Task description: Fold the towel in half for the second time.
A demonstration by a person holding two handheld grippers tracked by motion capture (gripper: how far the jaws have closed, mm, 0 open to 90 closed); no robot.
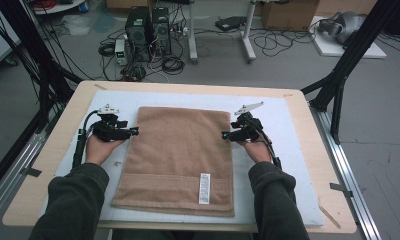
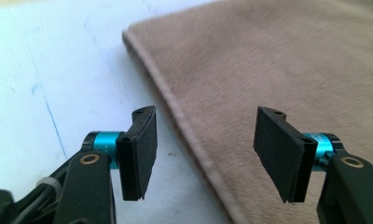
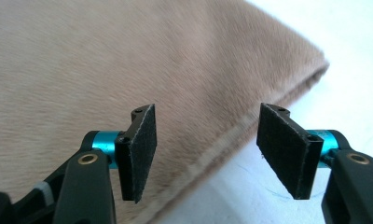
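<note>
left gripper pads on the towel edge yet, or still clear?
Apart. In the left gripper view the left gripper has its jaws open astride the towel hem; both pads stand clear of the cloth, with white mat showing beside the inner one.

The towel (image 1: 180, 150) in the middle of the frame is brown terry cloth, soft and matt, with a short fuzzy pile and a stitched hem along its edges. Near its lower right lies a small white label (image 1: 204, 188) that looks like smooth woven fabric or paper. Under the towel a white mat (image 1: 293, 150) looks matt and smooth, with faint pen marks. The worktop (image 1: 48, 170) is pale wood with a dull finish. The left gripper (image 2: 203, 154) has rough, matt black pads, glossy black plastic arms and shiny turquoise metal collars.
</note>
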